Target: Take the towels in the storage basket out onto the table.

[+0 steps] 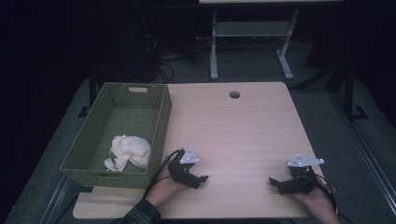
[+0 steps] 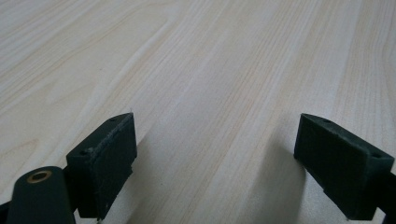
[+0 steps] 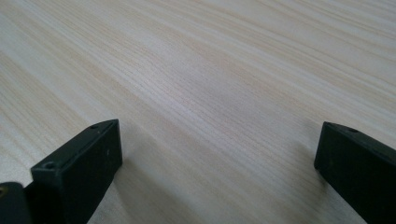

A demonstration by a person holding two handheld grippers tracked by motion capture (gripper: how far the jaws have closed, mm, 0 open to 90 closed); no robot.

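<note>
- Crumpled white cloth (image 1: 130, 151): it lies in the near end of the green woven basket (image 1: 161, 126), on the basket floor, close to the wall that faces your left gripper (image 1: 201, 179).
- Direction from your left gripper: the cloth sits to its left and a little farther from you, with the basket wall standing between the two. The gripper points to the right across the table (image 1: 243, 135), away from the cloth.
- Direction from your right gripper (image 1: 273, 182): the cloth is far to its left, well apart, with your left hand (image 1: 163, 186) and its gripper in between. Your left hand is plainly the nearer one.
- Long axis: the cloth is a bunched heap with no clear long axis; if anything, it spreads slightly along the basket's near wall.
- Left gripper state: its jaws stand wide apart, with nothing but bare wood grain between them in the left gripper view.
- Right gripper state: its jaws are likewise spread wide, with bare tabletop between them in the right gripper view. It rests low near the table's near edge and points left.
- Judgement for the coming move: a reach for the cloth would likely call for turning the left gripper round and lifting it over the basket wall, then descending from above.
</note>
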